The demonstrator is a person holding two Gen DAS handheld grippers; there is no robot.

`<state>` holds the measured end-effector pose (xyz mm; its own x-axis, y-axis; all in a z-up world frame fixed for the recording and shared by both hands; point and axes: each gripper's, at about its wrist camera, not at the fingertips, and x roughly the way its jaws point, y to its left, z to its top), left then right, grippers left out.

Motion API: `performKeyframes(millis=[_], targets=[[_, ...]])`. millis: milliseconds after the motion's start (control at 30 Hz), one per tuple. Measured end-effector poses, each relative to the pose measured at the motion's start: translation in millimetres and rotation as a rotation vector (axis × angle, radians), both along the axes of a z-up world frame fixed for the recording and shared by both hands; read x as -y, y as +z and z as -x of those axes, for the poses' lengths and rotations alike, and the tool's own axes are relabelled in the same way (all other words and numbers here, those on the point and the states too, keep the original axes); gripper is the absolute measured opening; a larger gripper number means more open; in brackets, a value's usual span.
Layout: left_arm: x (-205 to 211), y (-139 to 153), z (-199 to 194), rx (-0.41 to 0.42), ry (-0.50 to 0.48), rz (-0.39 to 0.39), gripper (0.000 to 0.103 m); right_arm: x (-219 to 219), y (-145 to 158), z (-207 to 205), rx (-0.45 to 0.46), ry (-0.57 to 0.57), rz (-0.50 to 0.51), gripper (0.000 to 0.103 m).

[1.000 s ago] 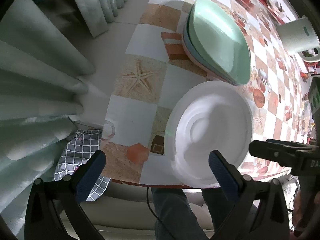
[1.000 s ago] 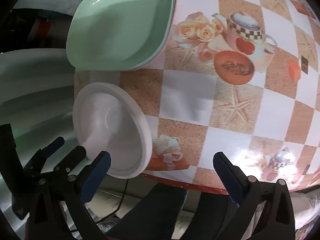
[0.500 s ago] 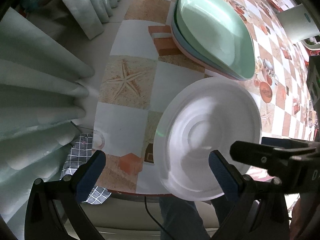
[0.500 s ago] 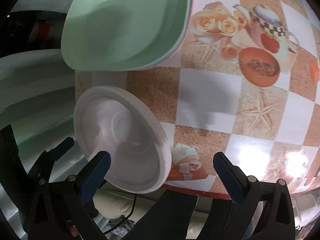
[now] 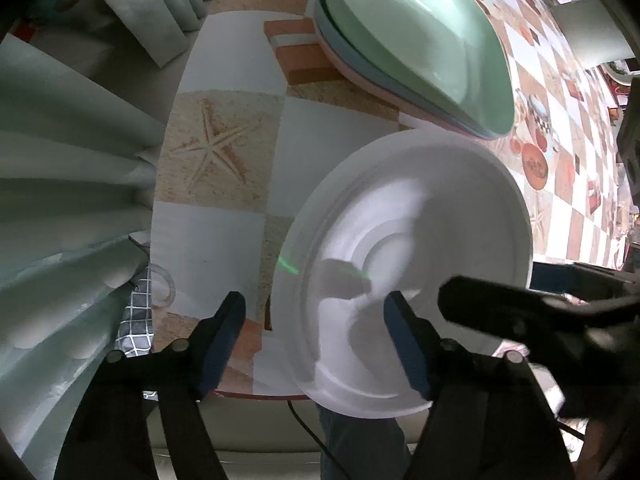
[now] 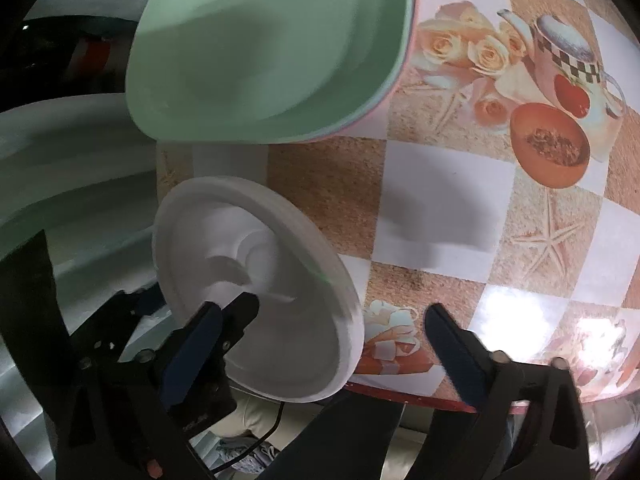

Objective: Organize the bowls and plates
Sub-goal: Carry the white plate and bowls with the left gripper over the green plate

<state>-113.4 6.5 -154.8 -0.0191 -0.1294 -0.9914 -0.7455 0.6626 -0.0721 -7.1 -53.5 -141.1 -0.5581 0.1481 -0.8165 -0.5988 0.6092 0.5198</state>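
Two claws on show, both with fingers spread apart and neither closed on anything. Left claw straddles the near edge of the white plate, which hangs partly off the bench edge. Right claw has one finger over that same plate, the other out over the tablecloth. Beyond both sits the stack of green plates. Only the left view catches the curtain and checked cloth to its left; only the right view shows the printed teapot ahead to its right.
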Motion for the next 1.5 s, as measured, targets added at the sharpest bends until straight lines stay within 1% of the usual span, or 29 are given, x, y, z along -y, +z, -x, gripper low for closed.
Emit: performKeyframes(millis=[33, 67, 167, 200, 233, 267, 300, 333, 433, 567, 867, 1000, 1133, 1500], targets=[[0.1, -0.2, -0.7, -0.001, 0.003, 0.001, 0.070, -0.7, -0.2, 0.2, -0.006, 0.002, 0.001, 0.063], [0.2, -0.7, -1.2, -0.002, 0.004, 0.003, 0.067, -1.5, 0.1, -1.6, -0.010, 0.004, 0.002, 0.060], [-2.2, -1.7, 0.7, 0.004, 0.009, 0.015, 0.062, -1.9, 0.4, -1.4, -0.022, 0.003, -0.010, 0.060], [-1.5, -1.9, 0.5, 0.004, 0.008, 0.015, 0.062, -2.6, 0.7, -0.8, -0.027, 0.006, -0.012, 0.057], [-0.6, -2.1, 1.1, 0.007, 0.006, 0.017, 0.062, -1.4, -0.4, -0.4, -0.039, 0.011, -0.016, 0.046], [0.4, -3.2, 2.4, 0.017, 0.005, 0.026, 0.062, 2.0, -2.1, 2.0, -0.046, 0.015, -0.019, 0.042], [1.8, -2.6, 0.5, 0.033, 0.003, 0.042, 0.060, 2.0, -2.3, 3.4, -0.051, 0.023, -0.020, 0.041], [2.5, -5.1, 2.2, 0.036, -0.006, 0.044, 0.056, 1.6, -1.0, 4.8, -0.049, 0.030, -0.025, 0.041], [6.2, -7.0, 1.6, 0.029, -0.027, 0.028, 0.056, 4.0, 1.5, 6.4, -0.027, 0.053, -0.026, 0.041], [9.8, -3.6, 0.3, 0.038, -0.020, 0.025, 0.056, 7.8, 5.1, 7.1, -0.034, 0.044, -0.032, 0.041], [20.4, 19.8, -5.7, 0.075, -0.054, -0.019, 0.056, 16.2, 18.6, -4.2, -0.027, 0.026, -0.038, 0.042], [24.0, 30.8, -10.0, 0.091, -0.072, -0.034, 0.056, 19.6, 19.3, -10.6, -0.023, 0.018, -0.048, 0.042], [26.2, 42.7, -13.5, 0.105, -0.091, -0.049, 0.056, 25.6, 28.3, -19.1, -0.024, 0.008, -0.067, 0.042], [20.8, 85.0, -43.4, 0.166, -0.141, -0.107, 0.056, 38.1, 51.8, -63.0, 0.002, -0.055, -0.117, 0.042]])
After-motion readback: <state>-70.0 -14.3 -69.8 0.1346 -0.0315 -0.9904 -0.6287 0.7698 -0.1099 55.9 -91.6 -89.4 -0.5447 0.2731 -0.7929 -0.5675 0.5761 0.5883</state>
